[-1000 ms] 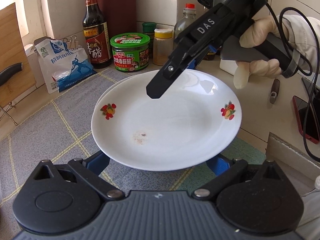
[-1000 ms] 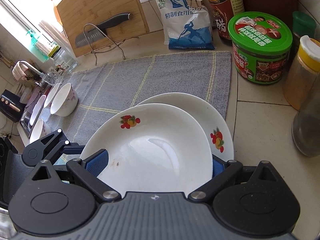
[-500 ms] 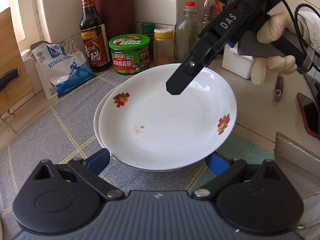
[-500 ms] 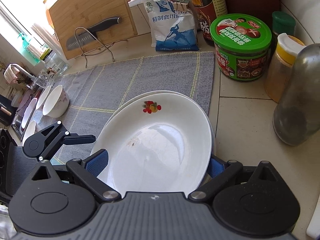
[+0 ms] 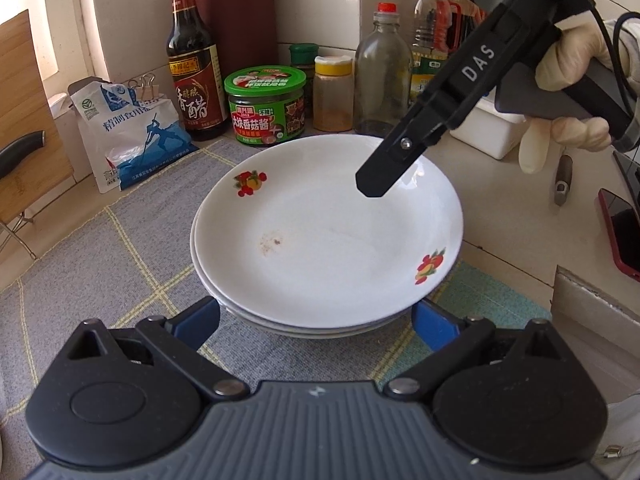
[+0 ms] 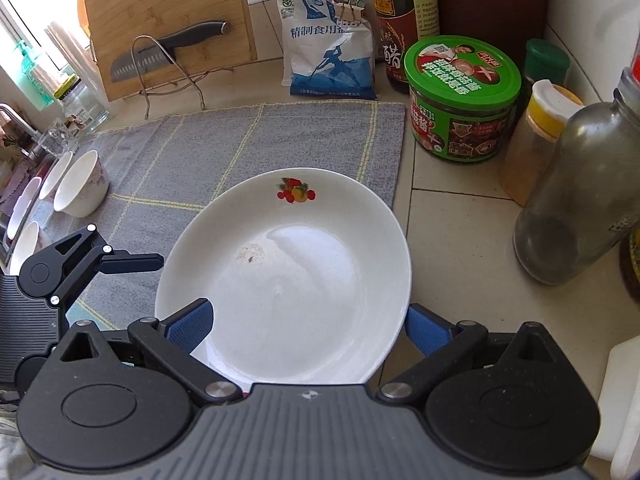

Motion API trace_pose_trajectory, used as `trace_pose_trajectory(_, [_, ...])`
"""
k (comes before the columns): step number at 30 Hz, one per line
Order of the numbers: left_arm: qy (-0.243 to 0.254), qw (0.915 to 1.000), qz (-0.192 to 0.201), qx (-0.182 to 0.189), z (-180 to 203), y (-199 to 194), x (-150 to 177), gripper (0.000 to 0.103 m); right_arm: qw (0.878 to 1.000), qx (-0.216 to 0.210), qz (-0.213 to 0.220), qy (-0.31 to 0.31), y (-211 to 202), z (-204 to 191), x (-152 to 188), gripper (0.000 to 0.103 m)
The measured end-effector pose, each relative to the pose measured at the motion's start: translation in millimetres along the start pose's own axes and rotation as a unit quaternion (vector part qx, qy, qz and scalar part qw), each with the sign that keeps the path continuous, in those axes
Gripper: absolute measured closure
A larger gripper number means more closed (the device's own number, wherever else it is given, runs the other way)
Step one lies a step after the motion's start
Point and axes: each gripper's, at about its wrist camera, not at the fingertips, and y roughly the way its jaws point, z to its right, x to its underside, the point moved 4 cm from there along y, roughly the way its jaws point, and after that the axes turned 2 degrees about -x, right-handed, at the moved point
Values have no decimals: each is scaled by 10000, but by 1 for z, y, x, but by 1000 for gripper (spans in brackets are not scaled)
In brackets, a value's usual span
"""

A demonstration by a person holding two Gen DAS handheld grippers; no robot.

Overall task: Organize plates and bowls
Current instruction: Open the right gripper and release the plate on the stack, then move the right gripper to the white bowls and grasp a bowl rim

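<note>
So the grey mat (image 6: 224, 148) now has one neat stack at its 5 o'clock corner: our top plate (image 5: 332, 236) has dropped flush onto the lower plate (image 5: 236, 312). Stacking's basically done. Right gripper (image 6: 306, 324) and left gripper (image 5: 316, 316) both sit spread wide, clamping nothing. Bowls (image 6: 82, 188) wait at 9 o'clock.

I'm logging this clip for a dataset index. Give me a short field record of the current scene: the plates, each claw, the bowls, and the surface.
plates: top plate sits on a second plate, stacked
surface: grey checked mat
left claw: open, fingers either side of the stack's near edge
right claw: open, over the top plate
bowls: white bowl at mat's far left
plate mark: brownish speck
</note>
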Motion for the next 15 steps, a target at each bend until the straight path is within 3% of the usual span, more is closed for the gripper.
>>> trace_pose_trajectory(8, [-223, 9995, 145, -176, -4, -16, 4, 1, 9972, 357, 498, -421, -22, -20, -3, 0])
trace_pose_trajectory(15, [-614, 9954, 415, -607, -8, -46, 9, 1, 9835, 757, 1026, -1287, -31, -62, -3, 0])
